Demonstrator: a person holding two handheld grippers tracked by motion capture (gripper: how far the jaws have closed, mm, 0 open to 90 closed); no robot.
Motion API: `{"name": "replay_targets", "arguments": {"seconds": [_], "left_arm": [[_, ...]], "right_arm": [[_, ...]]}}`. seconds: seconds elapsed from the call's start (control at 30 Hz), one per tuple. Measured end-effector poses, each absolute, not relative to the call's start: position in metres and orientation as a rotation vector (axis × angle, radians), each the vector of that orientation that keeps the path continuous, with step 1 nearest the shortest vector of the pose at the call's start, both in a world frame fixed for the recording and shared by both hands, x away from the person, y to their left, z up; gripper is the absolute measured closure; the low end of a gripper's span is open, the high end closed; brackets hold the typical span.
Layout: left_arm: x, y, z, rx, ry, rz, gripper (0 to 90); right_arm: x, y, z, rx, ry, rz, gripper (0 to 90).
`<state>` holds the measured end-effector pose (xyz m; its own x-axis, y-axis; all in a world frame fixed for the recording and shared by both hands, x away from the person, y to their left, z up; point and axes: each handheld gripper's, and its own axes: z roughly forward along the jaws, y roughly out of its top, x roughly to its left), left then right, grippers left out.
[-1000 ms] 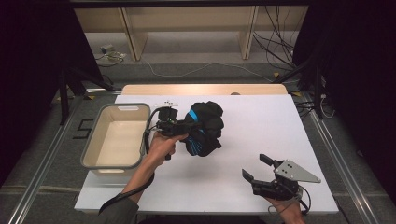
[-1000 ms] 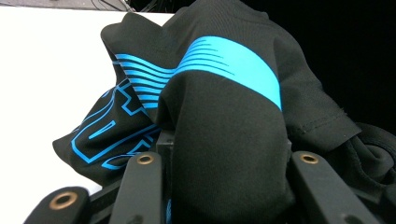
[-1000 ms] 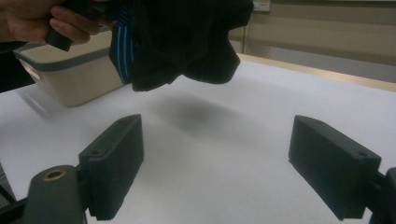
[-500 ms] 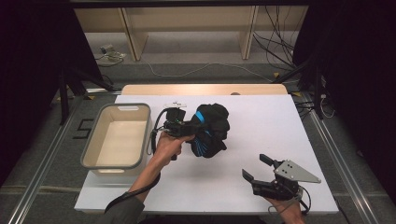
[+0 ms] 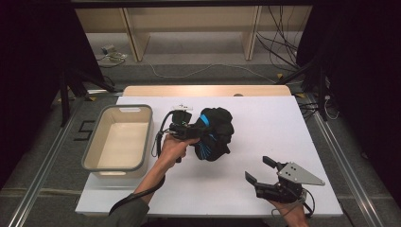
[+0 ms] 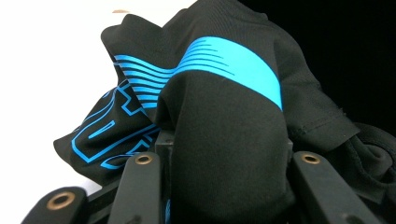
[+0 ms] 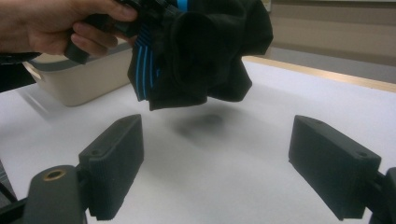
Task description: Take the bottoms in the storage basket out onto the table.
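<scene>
The left hand-held gripper (image 5: 196, 130), pinching a bunched black garment with blue stripes (image 5: 215, 135) above the white table's (image 5: 265, 123) middle, should carry it level over the beige plastic bin (image 5: 118, 163) at the left edge before releasing, while the right hand-held gripper (image 5: 264, 171) rests spread near the front-right corner.

- The left gripper (image 5: 197, 132) is clamped on a bunched black garment with blue stripes (image 5: 215, 134), held over the middle of the white counter (image 5: 265, 137).
- A beige tub (image 5: 118, 138) sits on the counter's left side, just beside the left hand (image 5: 172, 147).
- The right gripper (image 5: 261, 170), jaws apart, rests near the counter's front right, well apart from the garment.
</scene>
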<state>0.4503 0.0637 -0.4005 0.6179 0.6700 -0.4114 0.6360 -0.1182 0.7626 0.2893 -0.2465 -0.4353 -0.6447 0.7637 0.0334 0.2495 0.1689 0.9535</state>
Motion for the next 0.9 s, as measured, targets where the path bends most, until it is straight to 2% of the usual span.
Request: {"name": "replay_targets", "arguments": {"seconds": [0.9], "left_arm": [[0.464,0.05,-0.414,1.867,1.116,0.057,59.0]], "right_arm": [[0.289,-0.247,-0.435,0.957,1.994,1.49,18.9]]}}
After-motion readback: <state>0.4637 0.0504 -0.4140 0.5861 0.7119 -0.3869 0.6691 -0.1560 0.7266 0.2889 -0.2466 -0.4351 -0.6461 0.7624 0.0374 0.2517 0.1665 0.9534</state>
